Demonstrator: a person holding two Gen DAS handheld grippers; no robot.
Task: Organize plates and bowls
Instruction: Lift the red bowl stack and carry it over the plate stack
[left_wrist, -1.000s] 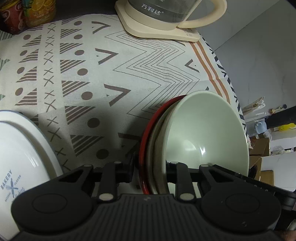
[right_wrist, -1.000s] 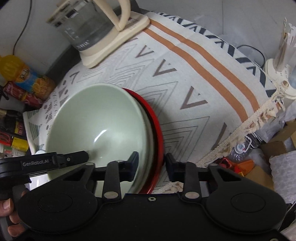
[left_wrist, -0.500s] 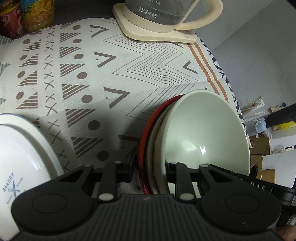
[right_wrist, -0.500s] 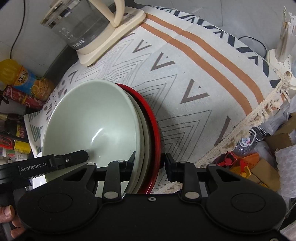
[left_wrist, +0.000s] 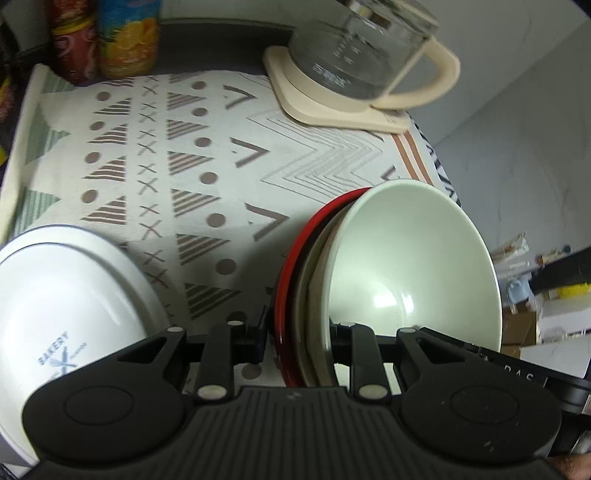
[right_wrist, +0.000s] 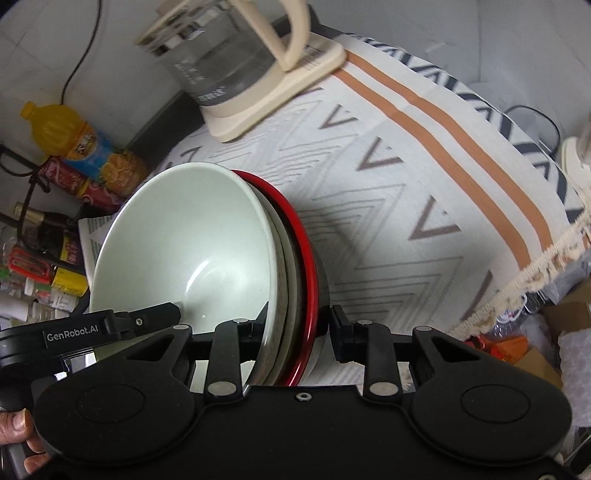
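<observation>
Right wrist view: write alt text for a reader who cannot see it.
Black tongs clamp the rim of a nested stack held on edge: a pale green bowl in front, a red plate behind. Beyond lies a patterned tablecloth with a glass kettle on a cream base. The other gripper reaches in at the lower left.

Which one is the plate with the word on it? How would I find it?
Start at the patterned tablecloth with the glass kettle at its far end. Near the left gripper, which is clamped on a stack of bowls, look to the left: the white plate lies there alone. It is the only dish with blue writing, "BAKERY", and a small crossed-utensils mark.
</observation>
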